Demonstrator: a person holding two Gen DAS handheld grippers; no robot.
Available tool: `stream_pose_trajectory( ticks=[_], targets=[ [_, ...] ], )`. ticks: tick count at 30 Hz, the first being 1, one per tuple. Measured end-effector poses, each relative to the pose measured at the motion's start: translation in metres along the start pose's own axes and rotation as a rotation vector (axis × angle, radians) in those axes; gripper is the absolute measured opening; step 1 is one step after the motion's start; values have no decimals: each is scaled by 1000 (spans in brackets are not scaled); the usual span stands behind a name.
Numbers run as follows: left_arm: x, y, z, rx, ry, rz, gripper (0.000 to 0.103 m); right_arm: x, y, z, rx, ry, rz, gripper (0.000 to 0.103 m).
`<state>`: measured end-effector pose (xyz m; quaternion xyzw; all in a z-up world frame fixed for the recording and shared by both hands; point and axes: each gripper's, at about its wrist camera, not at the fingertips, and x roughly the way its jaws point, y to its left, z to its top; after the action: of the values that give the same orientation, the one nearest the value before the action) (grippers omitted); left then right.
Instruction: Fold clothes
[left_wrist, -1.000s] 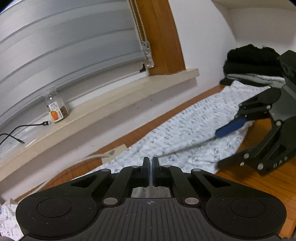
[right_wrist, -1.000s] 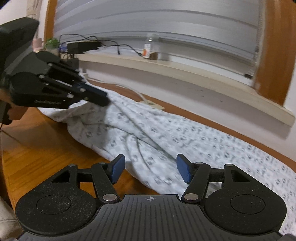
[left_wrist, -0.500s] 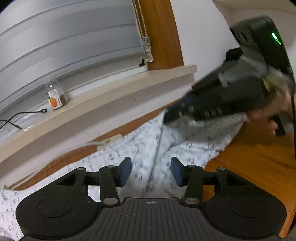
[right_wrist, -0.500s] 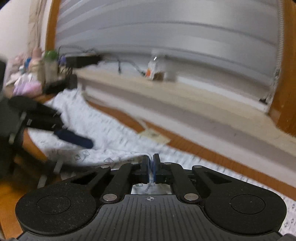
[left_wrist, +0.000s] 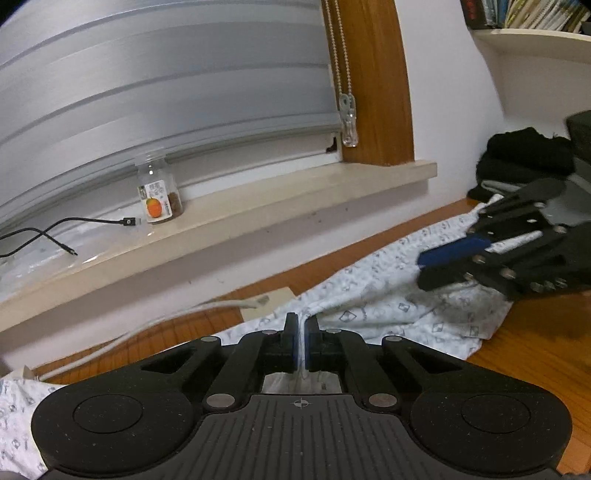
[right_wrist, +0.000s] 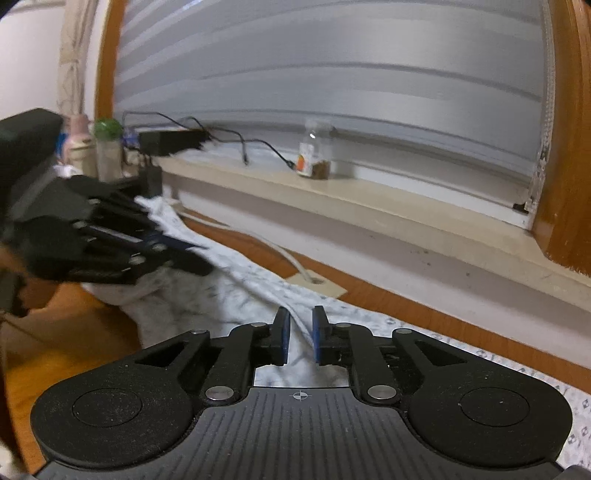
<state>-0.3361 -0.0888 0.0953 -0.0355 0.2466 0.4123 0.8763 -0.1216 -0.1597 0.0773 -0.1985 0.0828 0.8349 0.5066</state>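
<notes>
Left wrist view: a fold of the white patterned garment (left_wrist: 388, 306) is clamped between the closed left gripper (left_wrist: 301, 345), with the cloth spread ahead over the wooden floor (left_wrist: 524, 354). Right wrist view: the right gripper (right_wrist: 298, 338) is narrowly parted around a ridge of cloth, not pinching it

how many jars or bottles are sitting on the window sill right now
3. A clear jar with an orange label mid-sill; a green-topped bottle and a pink-capped one at the far left end. Others may hide behind the left claw.
</notes>
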Motion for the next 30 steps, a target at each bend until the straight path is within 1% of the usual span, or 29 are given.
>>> stream_pose_trajectory(
  ticks=[2,5,6,9,13,18,19,21,24,26,30],
  targets=[
    [2,2,1,2,8,-2,3,-6,8,-1,-4,-5,38,18],
    [6,3,4,3,14,-6,3,-1,22,-2,-16,23,102,23],
    [7,4,6,-3,17,-14,3,1,27,-3,-21,34,124,25],
    [10,9,9,-3,26,-26,3,19,40,-4,-26,66,171,40],
    [14,15,10,3,50,-45,3,49,52,-3,4,99,228,41],
    [13,16,6,10,50,-52,3,58,65,1,23,110,299,41],
    [12,16,6,13,50,-52,3,60,67,2,27,112,314,34],
    [11,16,6,21,48,-49,3,63,72,3,34,115,342,7],
    [9,16,8,32,48,-50,3,62,79,4,40,125,391,6],
    [7,15,9,36,46,-53,3,60,80,3,45,128,390,4],
    [5,15,5,33,57,-63,4,59,81,2,57,133,374,4]
  ],
)
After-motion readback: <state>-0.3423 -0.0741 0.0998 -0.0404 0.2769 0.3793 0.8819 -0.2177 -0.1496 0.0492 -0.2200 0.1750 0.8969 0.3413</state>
